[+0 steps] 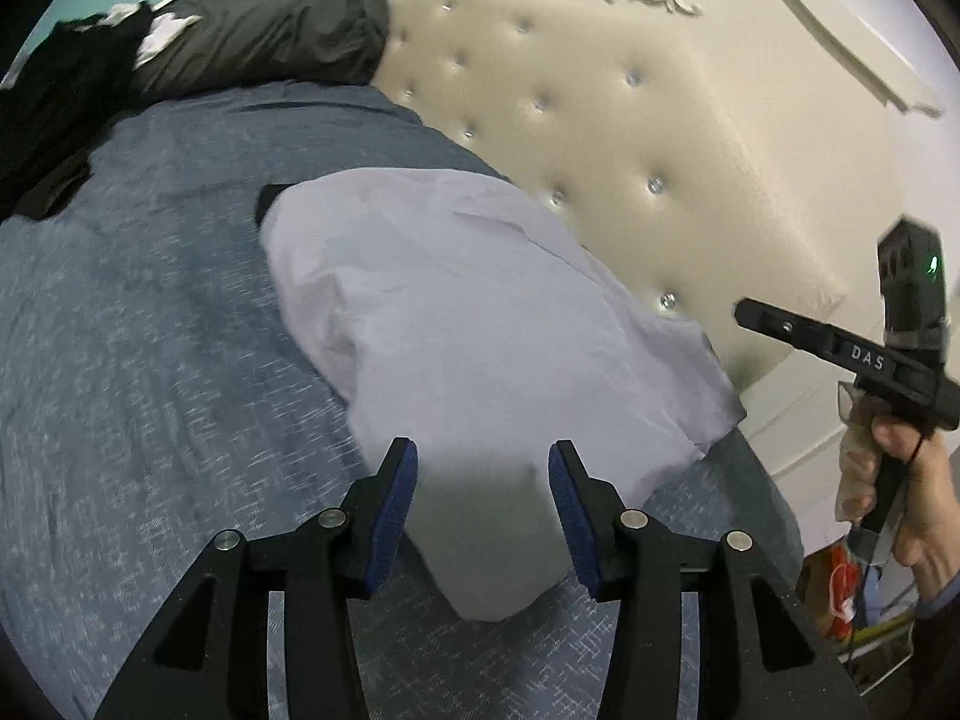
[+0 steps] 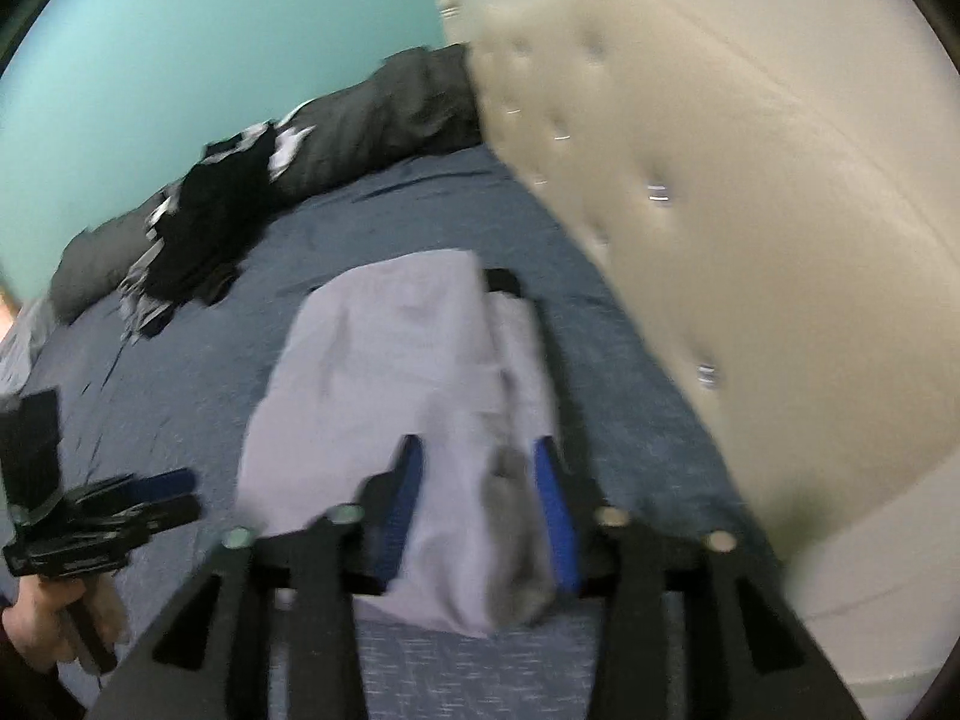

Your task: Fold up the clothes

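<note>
Pale lilac garment (image 1: 480,324) is seen lying in a folded, roughly oblong bundle on the blue-grey bedspread (image 1: 150,360), near the tufted cream headboard (image 1: 630,120) at about 2 o'clock from it; a dark edge shows at its far end. Folding of this piece is judged largely done: layers are stacked, though the near corner hangs loose and some creasing is left to be smoothed. Left gripper (image 1: 483,480) is held just above the near end, jaws apart, nothing pinched. Right gripper (image 2: 477,480) is seen blurred, jaws spread either side of the cloth's near end; no grip can be told from the frame. A heap of dark clothes (image 2: 198,228) is noted at 10 o'clock, well apart, apparently unfolded, so more work is judged to remain.
</note>
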